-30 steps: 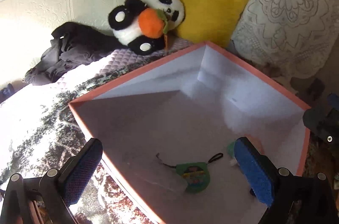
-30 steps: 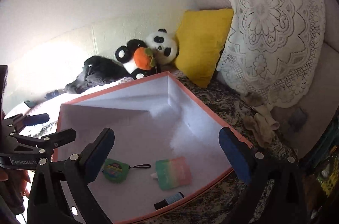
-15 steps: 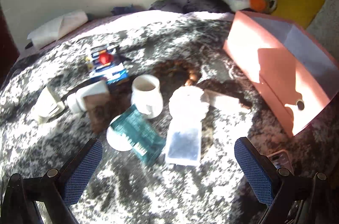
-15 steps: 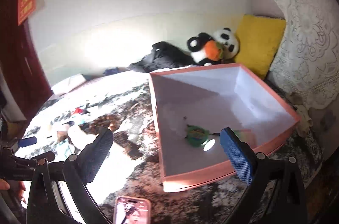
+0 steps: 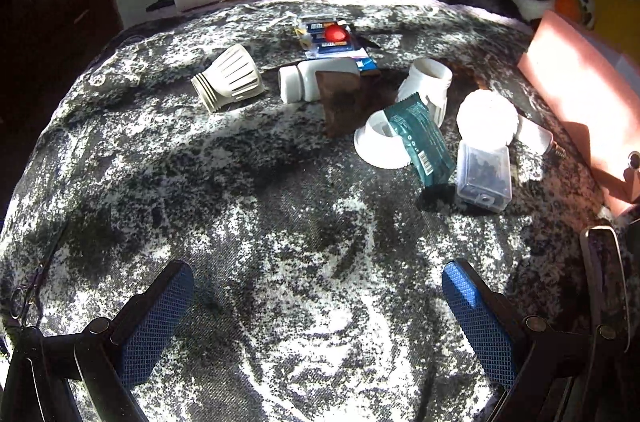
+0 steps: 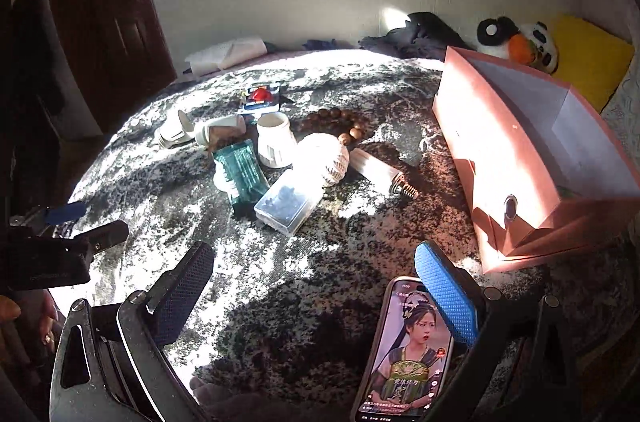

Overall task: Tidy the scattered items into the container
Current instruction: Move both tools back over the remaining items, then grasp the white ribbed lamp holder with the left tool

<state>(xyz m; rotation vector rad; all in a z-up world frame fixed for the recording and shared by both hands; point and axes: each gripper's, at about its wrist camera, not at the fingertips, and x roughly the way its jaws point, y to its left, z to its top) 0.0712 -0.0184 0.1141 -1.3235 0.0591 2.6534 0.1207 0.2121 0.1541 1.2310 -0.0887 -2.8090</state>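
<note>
Scattered items lie on the mottled bed cover: a clear plastic case (image 5: pixel 484 176) (image 6: pixel 289 205), a teal packet (image 5: pixel 420 142) (image 6: pixel 240 170), a white jar (image 5: pixel 426 88) (image 6: pixel 274 142), a white ball-shaped lamp (image 5: pixel 486 118) (image 6: pixel 324 158), a ribbed white cup (image 5: pixel 228 78), a battery pack (image 5: pixel 332 36) and wooden beads (image 6: pixel 340 122). The pink box (image 6: pixel 532 158) (image 5: pixel 580 90) stands at the right. My left gripper (image 5: pixel 316 310) is open and empty, well short of the pile. My right gripper (image 6: pixel 316 286) is open too, above bare cover.
A lit phone (image 6: pixel 404 354) lies under my right gripper's right finger. A panda plush (image 6: pixel 520 42), yellow pillow (image 6: pixel 592 66) and dark clothing (image 6: pixel 416 34) sit behind the box. Small scissors (image 5: pixel 28 290) lie at the left. A dark door (image 6: pixel 100 22) stands left.
Both grippers have swung left, away from over the pink box, and now face the scattered items on the bed. Both stay open and empty.
</note>
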